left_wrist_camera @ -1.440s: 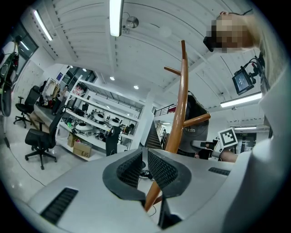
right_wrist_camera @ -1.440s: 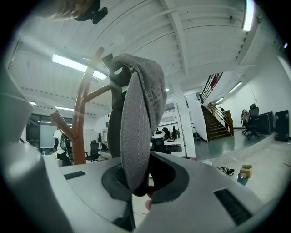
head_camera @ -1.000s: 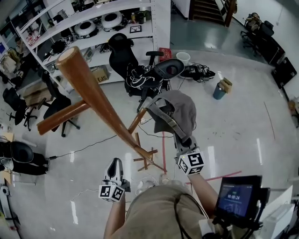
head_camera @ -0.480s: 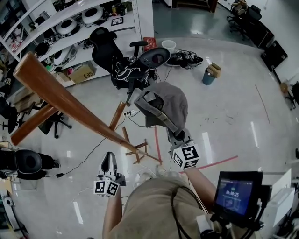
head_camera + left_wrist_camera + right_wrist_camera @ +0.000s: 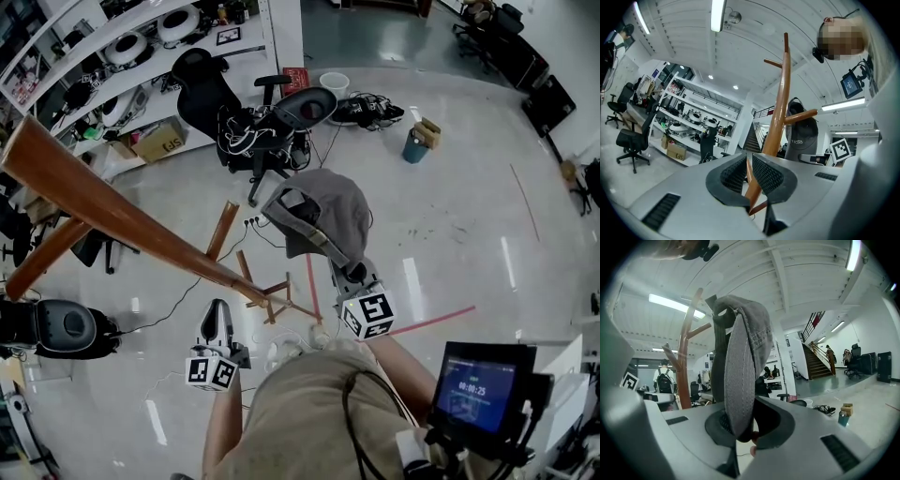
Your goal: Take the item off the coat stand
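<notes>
Covering the room is a glossy pale floor [image 5: 450, 216] marked with red tape lines [image 5: 427, 322]. White shelving [image 5: 112, 56] lines the far left, with black office chairs [image 5: 202, 80] in front.

The wooden coat stand [image 5: 122, 220] rises from the floor left of centre.

The right gripper [image 5: 349, 272] is clamped on the brim of the grey cap [image 5: 328, 211]. The cap hangs in the air just right of the stand's pole, apart from it.

The left gripper [image 5: 217, 314], low near the stand's base, has jaws slightly apart and grips nothing.

The gripper views show the white ceiling [image 5: 797, 282] with light strips and a staircase [image 5: 816, 359]. The ceiling lies outside the head view.
</notes>
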Tool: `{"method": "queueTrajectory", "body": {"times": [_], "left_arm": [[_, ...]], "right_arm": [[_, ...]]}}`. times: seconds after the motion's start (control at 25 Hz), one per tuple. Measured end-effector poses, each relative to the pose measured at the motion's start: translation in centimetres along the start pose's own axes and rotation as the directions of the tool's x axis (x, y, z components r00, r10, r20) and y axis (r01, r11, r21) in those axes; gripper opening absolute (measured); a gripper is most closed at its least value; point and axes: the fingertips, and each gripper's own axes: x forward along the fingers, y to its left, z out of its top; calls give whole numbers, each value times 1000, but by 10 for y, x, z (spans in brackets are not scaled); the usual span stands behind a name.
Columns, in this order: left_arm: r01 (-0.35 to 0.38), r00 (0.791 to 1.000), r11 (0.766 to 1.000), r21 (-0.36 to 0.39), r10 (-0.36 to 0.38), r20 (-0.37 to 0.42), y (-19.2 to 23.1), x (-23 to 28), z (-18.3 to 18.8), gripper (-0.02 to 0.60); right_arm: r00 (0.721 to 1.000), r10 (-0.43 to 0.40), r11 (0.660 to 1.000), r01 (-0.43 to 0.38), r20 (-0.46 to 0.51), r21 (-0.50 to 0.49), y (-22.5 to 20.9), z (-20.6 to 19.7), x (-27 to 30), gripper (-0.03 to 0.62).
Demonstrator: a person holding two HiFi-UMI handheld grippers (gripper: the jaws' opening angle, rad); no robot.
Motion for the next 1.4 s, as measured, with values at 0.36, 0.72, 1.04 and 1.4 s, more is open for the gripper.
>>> {"method": "queueTrajectory", "body": {"times": [0.36,0.72,1.04,1.4], "left_arm": [[-23,1000,1000,-1,23,-8,-8,-1,-6,25],[-58,998,998,-13,58,16,-7,-8,-12,25],[-89,995,996,-10,89,48,-7,-19,-15,25],[-121,991,993,5,121,63,-5,-45,-9,25]], "right_arm": [[999,42,999,-42,-23,-12,7,-17,-2,37],[996,76,997,-77,-43,-21,6,-27,2,37],[993,107,993,-109,-56,-37,8,-34,5,37],[989,134,989,-137,-61,-46,30,-43,-3,37]]}}
